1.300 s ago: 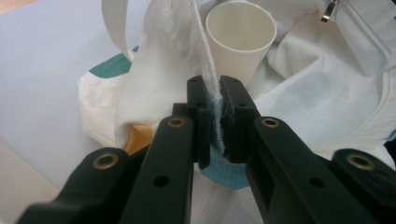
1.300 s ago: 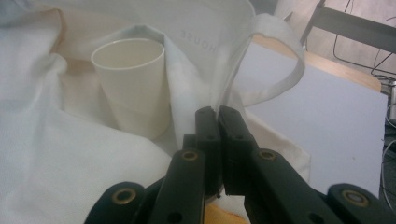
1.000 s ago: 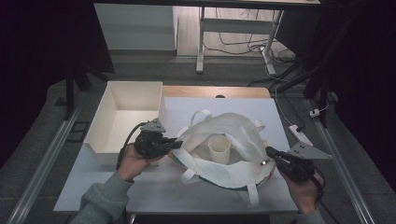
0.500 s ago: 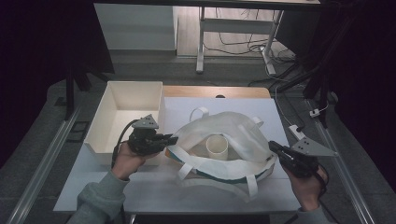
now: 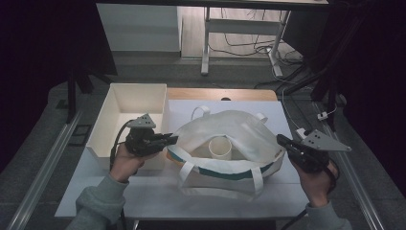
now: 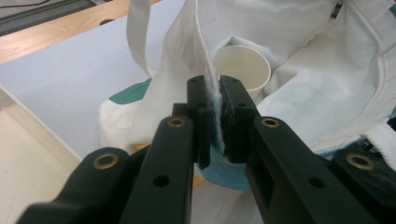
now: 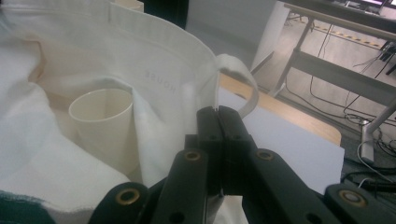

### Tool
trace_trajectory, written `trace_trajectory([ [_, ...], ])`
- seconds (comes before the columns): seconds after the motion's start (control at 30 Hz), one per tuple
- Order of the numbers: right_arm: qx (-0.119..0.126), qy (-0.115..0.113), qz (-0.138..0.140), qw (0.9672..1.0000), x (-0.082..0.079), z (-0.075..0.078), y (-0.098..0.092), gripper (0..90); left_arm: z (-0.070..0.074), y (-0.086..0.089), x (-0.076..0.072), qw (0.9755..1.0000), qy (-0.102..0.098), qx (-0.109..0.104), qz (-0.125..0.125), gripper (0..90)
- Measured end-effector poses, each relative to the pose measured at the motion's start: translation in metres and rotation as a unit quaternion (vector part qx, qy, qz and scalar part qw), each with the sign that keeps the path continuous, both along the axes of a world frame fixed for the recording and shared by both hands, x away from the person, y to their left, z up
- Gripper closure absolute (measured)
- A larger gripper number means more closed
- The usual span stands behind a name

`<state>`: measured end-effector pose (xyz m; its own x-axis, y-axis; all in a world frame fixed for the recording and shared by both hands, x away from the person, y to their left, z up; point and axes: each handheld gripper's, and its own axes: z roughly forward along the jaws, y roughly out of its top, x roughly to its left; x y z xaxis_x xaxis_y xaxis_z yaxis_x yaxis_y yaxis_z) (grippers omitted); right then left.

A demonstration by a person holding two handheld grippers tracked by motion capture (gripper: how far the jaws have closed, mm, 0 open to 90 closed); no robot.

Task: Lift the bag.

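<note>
A white cloth tote bag (image 5: 239,129) with a teal band lies mouth-up on the white table, held wide at both sides. Inside it stands a cream paper cup (image 5: 220,147), upright; the same cup (image 6: 243,70) shows in the left gripper view and the cup (image 7: 105,123) in the right gripper view. My left gripper (image 5: 172,139) is shut on the bag's left rim (image 6: 212,100), cloth pinched between its pads. On the opposite side my right gripper (image 5: 282,142) is shut on the bag's right rim (image 7: 205,88), jaws pressed together over the fabric.
An empty cream tray (image 5: 129,120) sits left of the bag, just behind my left hand. The bag's straps (image 5: 189,170) hang over the front of the table. A wooden strip (image 5: 220,94) edges the far side; table legs and cables lie on the floor beyond.
Both grippers have lifted and pulled the bag's rim outward, so the mouth stands wider and the cup shows more fully. The right gripper has risen a little.
</note>
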<state>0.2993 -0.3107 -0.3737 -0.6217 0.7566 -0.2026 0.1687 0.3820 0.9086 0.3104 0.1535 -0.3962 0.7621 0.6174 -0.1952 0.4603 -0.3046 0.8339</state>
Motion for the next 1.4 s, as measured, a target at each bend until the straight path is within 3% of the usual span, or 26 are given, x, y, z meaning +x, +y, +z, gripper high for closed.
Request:
trace_trajectory([
  [0.53,0.003,-0.025,0.002,0.9997,0.007,0.019,0.004,89.6,0.006,0.007,0.000,0.9997,-0.009,-0.020,0.014,82.7],
  [1.07,0.018,-0.088,-0.019,0.9958,0.026,0.075,0.004,89.8,0.061,0.019,0.012,0.9956,-0.070,-0.049,0.039,82.7],
  [1.2,0.023,-0.103,-0.021,0.9942,0.031,0.089,0.005,89.9,0.072,0.024,0.017,0.9942,-0.077,-0.057,0.048,82.7],
  [1.27,0.022,-0.105,-0.024,0.9940,0.035,0.089,0.008,89.9,0.069,0.022,0.022,0.9947,-0.071,-0.055,0.051,82.7],
  [1.4,0.008,-0.079,-0.029,0.9964,0.049,0.075,0.013,89.8,0.056,0.015,0.029,0.9966,-0.055,-0.042,0.045,82.7],
])
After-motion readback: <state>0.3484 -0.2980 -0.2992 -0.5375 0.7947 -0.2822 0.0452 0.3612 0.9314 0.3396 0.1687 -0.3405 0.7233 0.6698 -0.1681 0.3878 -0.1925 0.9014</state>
